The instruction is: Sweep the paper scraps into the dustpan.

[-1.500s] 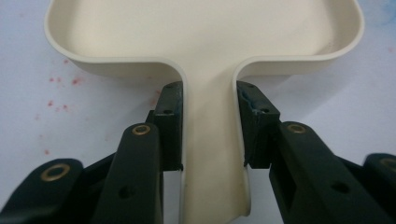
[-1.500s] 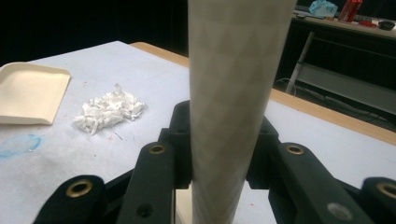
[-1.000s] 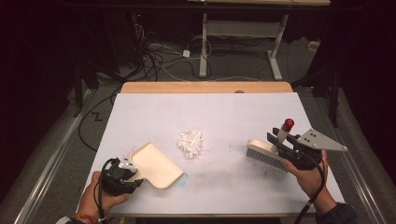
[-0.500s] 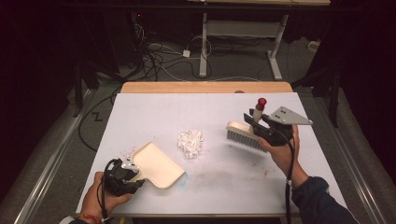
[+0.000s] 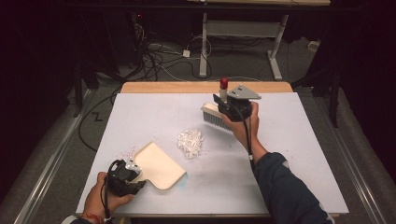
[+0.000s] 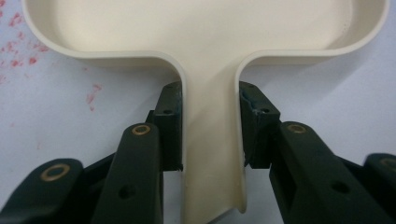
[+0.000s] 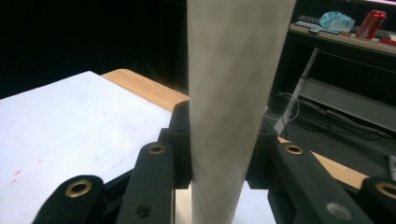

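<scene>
gripping the handle of the cream dustpan [image 5: 156, 164] at the near left, the left gripper [image 5: 122, 176] pinches it flat on the table [image 5: 289, 154], mouth facing the white scraps [image 5: 190, 142] just beyond. the right gripper [image 5: 232, 108] clamps the brush [image 5: 215, 114] handle, bristles behind the scraps, so the sweep likely runs toward the pan.

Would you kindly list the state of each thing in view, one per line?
Dustpan: flat on the table, handle clamped.
Brush: held beyond the pile, bristles down.
Plastic pile: heaped, unswept, between both.
Left gripper: shut on the dustpan.
Right gripper: shut on the brush handle.
</scene>
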A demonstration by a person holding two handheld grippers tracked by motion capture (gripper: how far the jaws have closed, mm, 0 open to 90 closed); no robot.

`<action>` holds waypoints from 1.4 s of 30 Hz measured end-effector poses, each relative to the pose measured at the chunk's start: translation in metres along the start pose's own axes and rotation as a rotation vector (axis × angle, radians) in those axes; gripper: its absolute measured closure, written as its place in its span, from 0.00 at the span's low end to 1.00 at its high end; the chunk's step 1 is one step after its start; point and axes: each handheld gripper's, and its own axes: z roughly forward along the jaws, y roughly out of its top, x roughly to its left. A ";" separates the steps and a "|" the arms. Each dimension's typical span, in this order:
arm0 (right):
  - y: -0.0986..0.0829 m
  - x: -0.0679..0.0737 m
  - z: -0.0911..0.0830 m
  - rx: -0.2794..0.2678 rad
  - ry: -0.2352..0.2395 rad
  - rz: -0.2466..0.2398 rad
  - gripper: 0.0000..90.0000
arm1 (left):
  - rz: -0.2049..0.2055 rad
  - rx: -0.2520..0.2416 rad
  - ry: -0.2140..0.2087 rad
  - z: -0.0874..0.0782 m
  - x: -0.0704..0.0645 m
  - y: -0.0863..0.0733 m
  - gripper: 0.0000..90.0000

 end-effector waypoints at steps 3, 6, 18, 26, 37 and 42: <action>0.001 0.012 0.015 0.003 -0.025 -0.010 0.78 | 0.000 -0.001 -0.007 0.001 0.000 0.001 0.71; -0.001 0.022 0.029 0.009 -0.037 -0.011 0.78 | 0.001 -0.002 -0.008 0.002 0.000 0.001 0.71; -0.010 0.062 0.025 0.009 0.064 -0.026 0.78 | 0.008 0.020 -0.011 0.004 -0.002 0.008 0.71; -0.014 0.084 0.011 0.003 0.130 -0.024 0.78 | 0.001 0.030 -0.016 0.006 -0.005 0.014 0.71; -0.016 0.099 0.002 0.001 0.162 -0.027 0.77 | -0.007 0.072 -0.007 0.010 -0.012 0.032 0.71; -0.018 0.106 -0.002 0.001 0.179 -0.014 0.77 | -0.007 0.066 -0.013 0.012 -0.012 0.033 0.71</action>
